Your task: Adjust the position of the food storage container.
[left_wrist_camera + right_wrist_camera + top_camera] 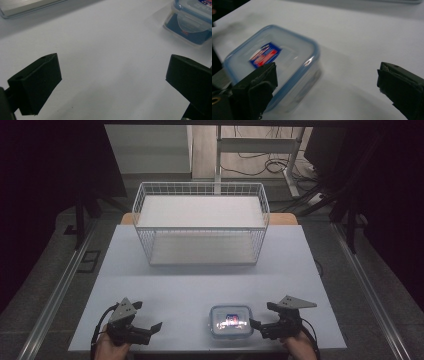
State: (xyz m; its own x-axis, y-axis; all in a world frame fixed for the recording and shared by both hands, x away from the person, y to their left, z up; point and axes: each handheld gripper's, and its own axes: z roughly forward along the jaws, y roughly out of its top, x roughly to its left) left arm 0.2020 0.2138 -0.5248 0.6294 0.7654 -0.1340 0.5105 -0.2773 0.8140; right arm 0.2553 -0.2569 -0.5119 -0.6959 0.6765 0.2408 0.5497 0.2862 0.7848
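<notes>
Right claw [264, 316], jaws wide, beside container [229, 321] near table [200, 285] edge.

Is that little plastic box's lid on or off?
On. The blue-rimmed lid with its label sits flat atop the box, and a side clip is folded down.

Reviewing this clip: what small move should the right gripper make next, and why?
Probably slide the right gripper a little toward the lidded container so its open jaws straddle the near edge. In the right gripper view one jaw overlaps the container's corner while the other stands over bare table, so nothing is gripped yet. The left gripper is open, apart.
</notes>
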